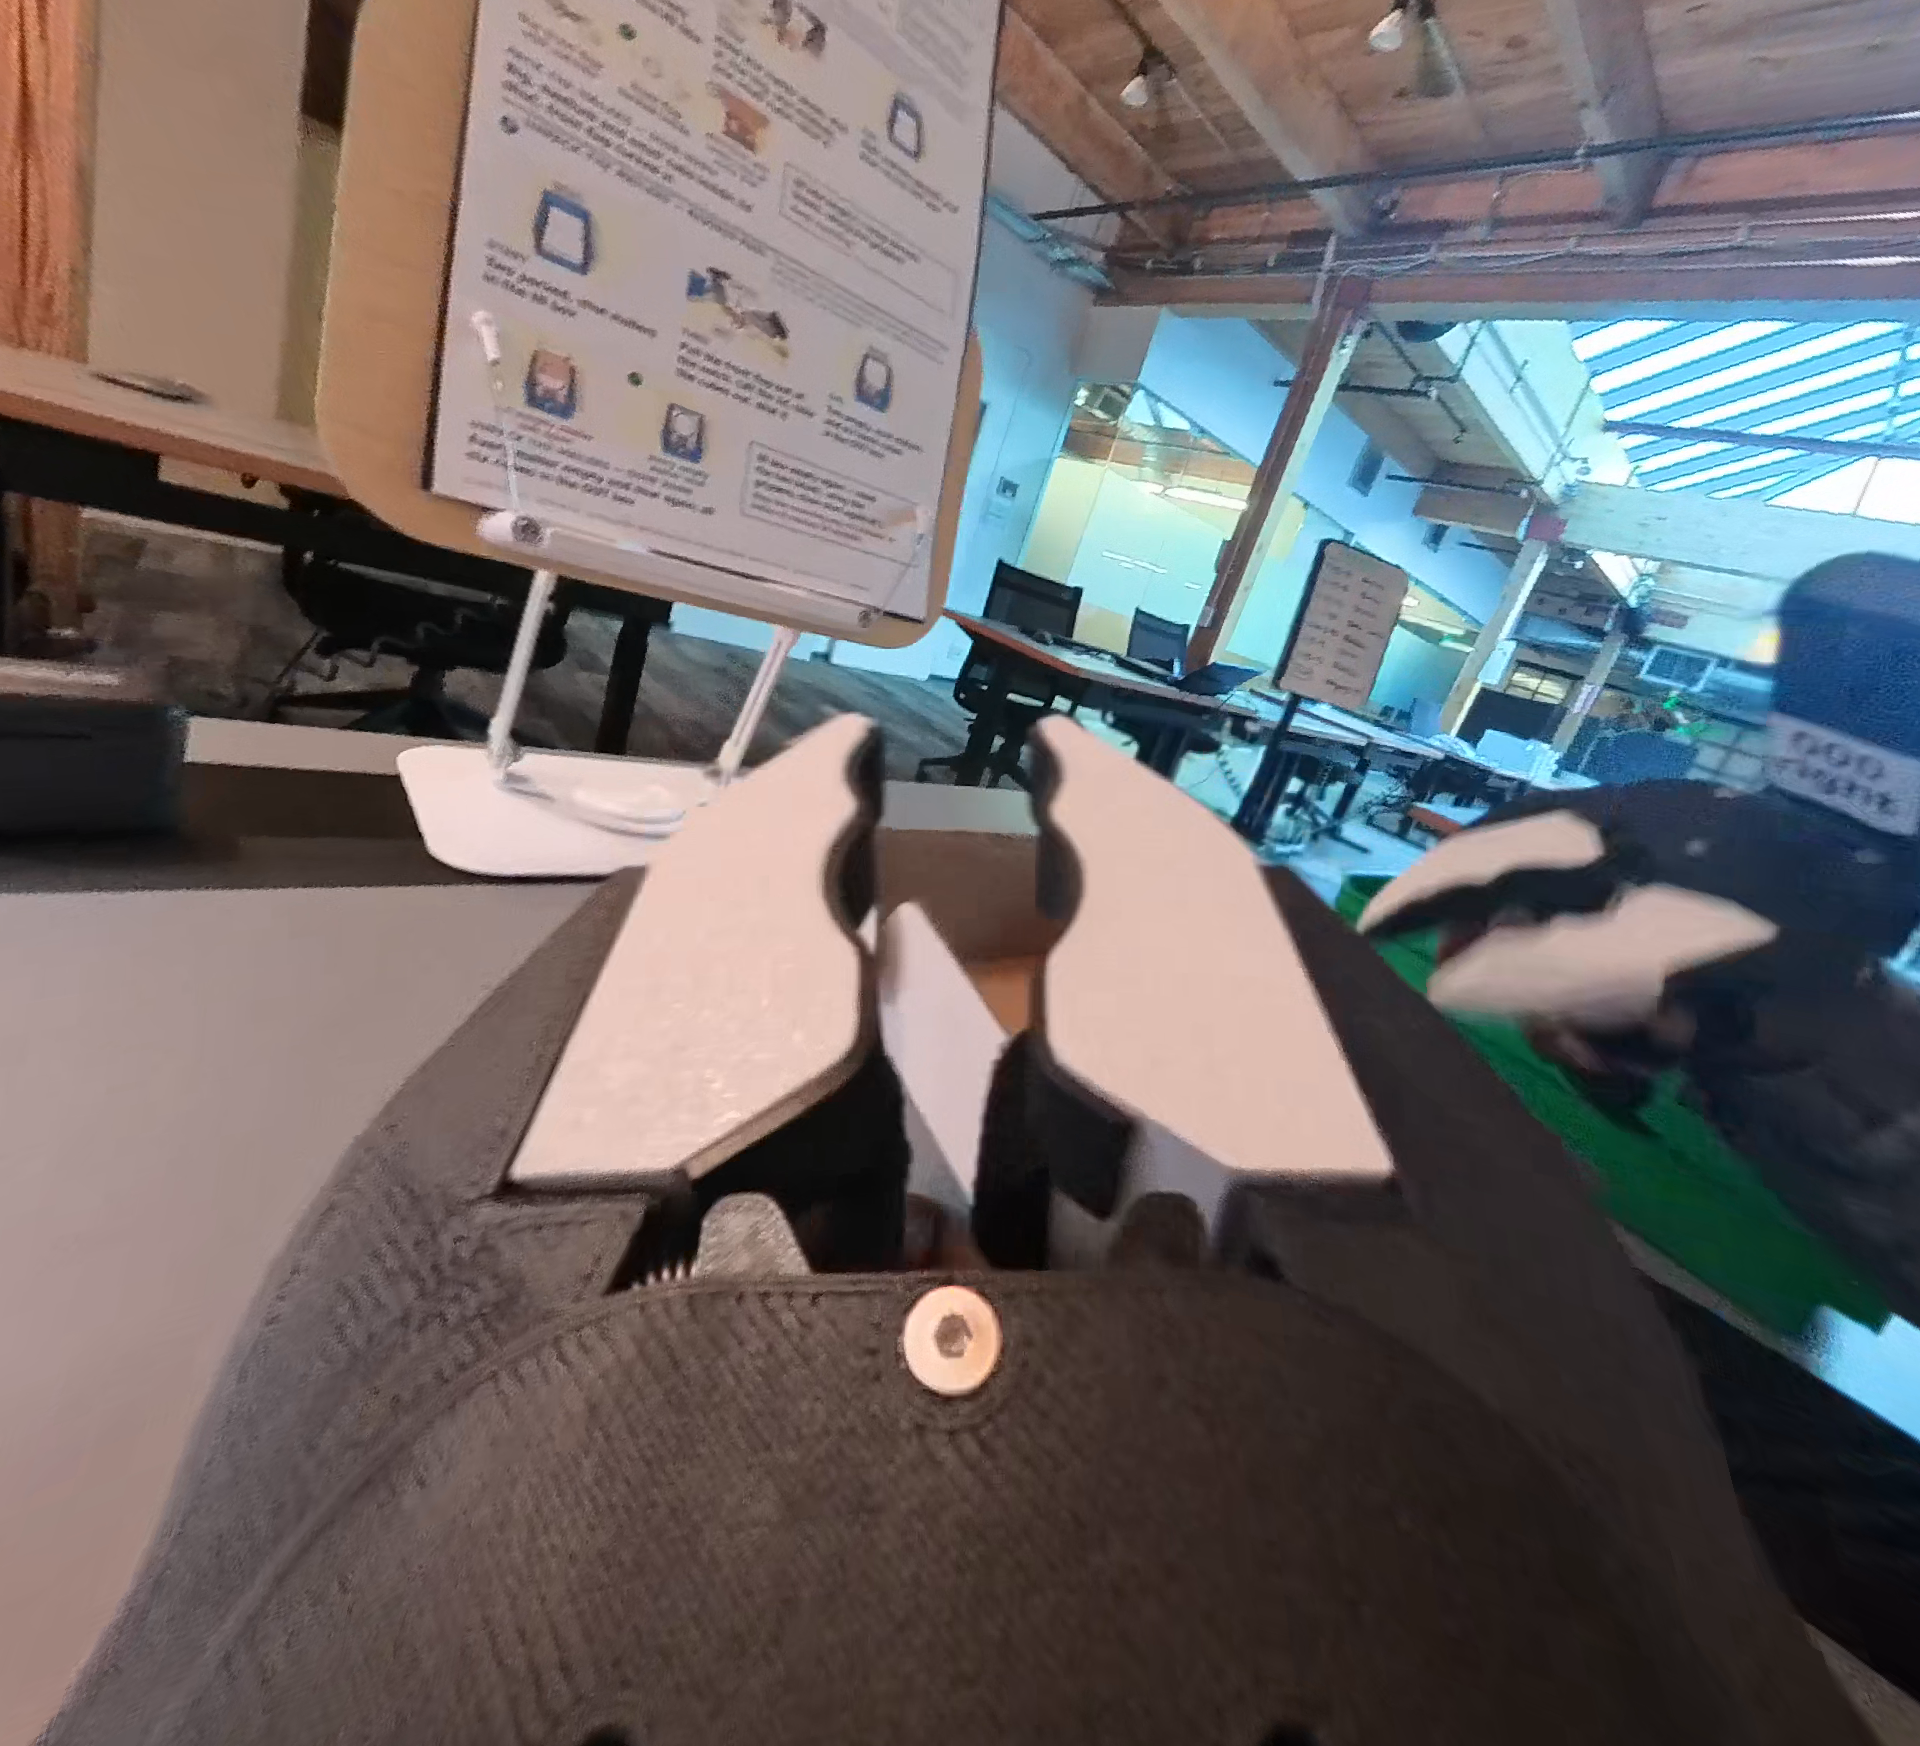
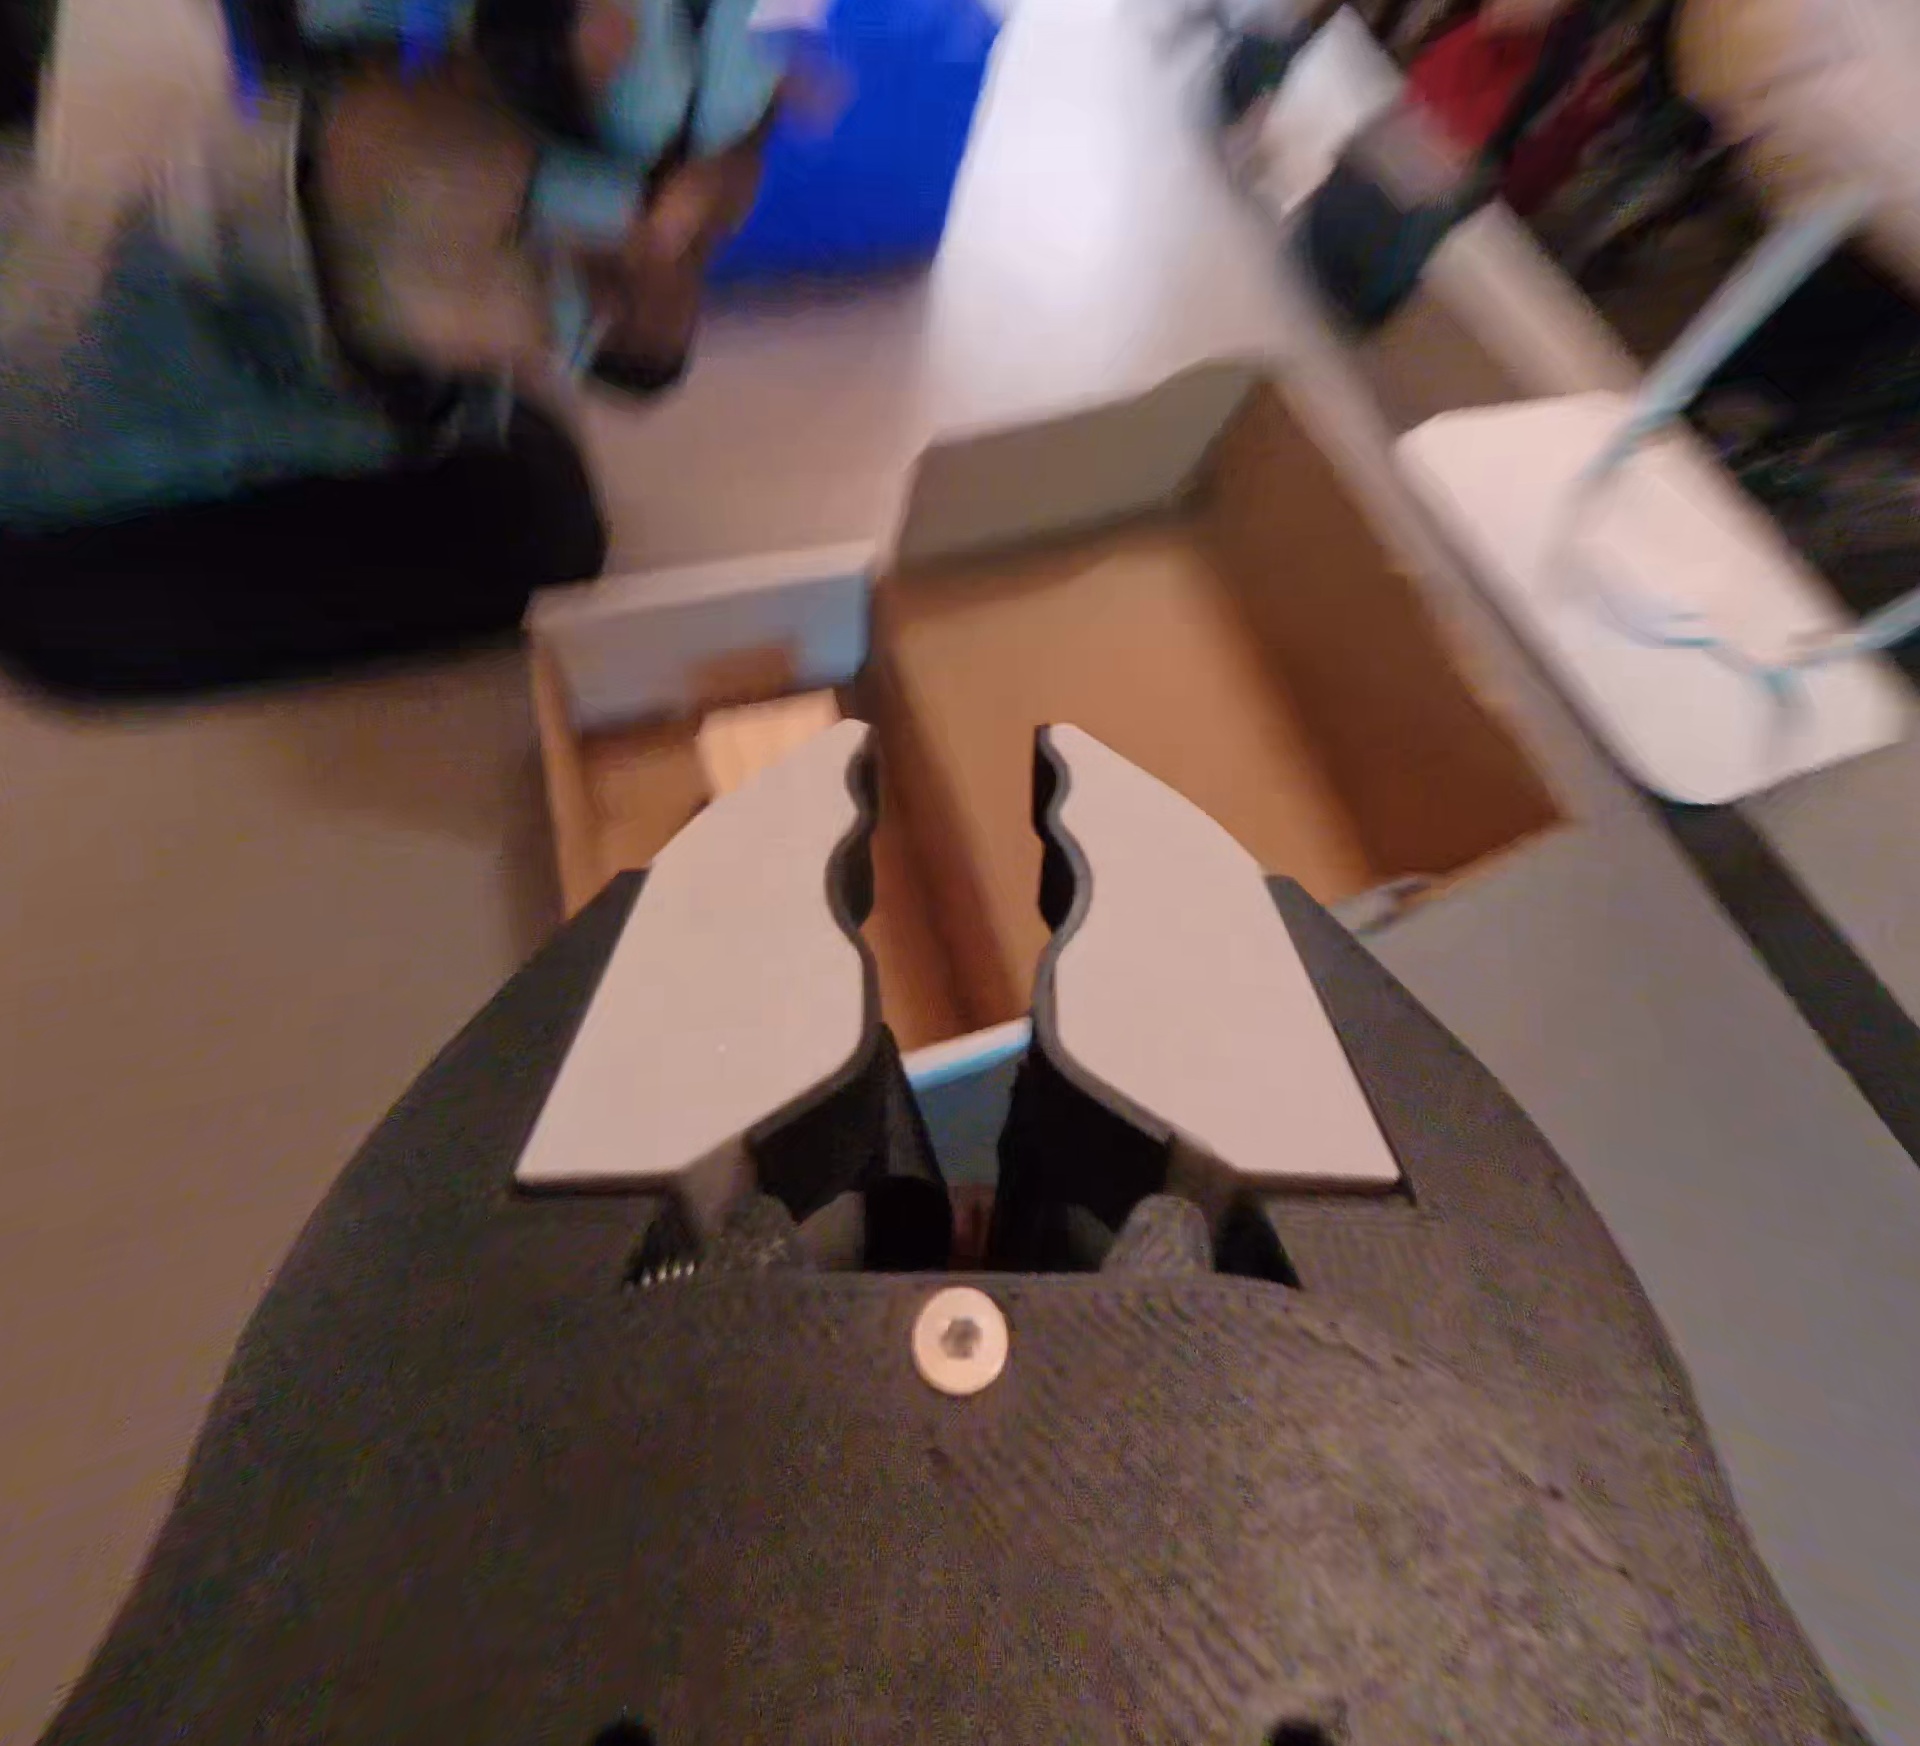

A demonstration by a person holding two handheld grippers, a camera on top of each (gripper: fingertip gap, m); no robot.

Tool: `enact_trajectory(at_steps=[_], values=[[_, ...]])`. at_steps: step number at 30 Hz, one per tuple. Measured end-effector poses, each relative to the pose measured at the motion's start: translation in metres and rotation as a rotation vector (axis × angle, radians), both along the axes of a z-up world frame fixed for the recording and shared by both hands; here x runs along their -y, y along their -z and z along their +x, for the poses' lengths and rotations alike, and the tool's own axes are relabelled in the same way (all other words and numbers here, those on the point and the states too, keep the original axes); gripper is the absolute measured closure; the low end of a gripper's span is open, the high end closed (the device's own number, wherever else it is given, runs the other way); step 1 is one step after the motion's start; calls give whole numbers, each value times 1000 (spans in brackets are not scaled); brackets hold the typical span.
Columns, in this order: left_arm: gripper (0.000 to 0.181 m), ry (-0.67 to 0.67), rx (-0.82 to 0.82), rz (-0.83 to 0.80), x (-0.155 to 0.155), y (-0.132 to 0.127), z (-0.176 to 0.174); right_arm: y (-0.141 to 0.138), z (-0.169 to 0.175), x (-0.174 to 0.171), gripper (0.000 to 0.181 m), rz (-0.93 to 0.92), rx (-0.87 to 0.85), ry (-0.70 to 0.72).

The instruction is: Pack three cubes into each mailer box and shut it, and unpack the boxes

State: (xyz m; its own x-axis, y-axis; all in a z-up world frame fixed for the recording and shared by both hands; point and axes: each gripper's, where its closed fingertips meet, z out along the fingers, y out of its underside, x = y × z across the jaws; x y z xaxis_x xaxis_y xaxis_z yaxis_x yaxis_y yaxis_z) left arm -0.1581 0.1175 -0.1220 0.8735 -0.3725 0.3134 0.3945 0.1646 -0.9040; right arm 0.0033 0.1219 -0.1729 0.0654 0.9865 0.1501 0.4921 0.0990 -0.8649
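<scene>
My left claw released, low over mailer box, panel between fingers ungripped. My right claw released above open mailer boxes on worktop; wooden cube inside left box, likely next pick.

The open brown cardboard mailer box at frame centre offers a wide bare cavity; its raised white flap walls the far edge. The white flat stand base crowds the right; bare grey tabletop lies free at lower left.
</scene>
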Motion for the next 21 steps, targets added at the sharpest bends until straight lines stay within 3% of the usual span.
enact_trajectory(at_steps=[3, 6, 9, 11, 15, 21], values=[[173, -14, -46, -126, -10, 21, -5, -38, 32, -44, 180, -114, -364, 242], [176, 51, -134, -307, -21, 54, 5, -3, 59, -72, 181, -274, -374, 361], [177, 110, -213, -417, -29, 79, 18, 44, 54, -73, 181, -420, -274, 353], [178, 151, -244, -434, -33, 86, 27, 58, 45, -69, 181, -457, -223, 319], [180, 255, -299, -475, -33, 100, 50, 57, 34, -61, 181, -443, -215, 266], [181, 290, -395, -395, -22, 91, 59, 48, 34, -48, 181, -407, -238, 192]])
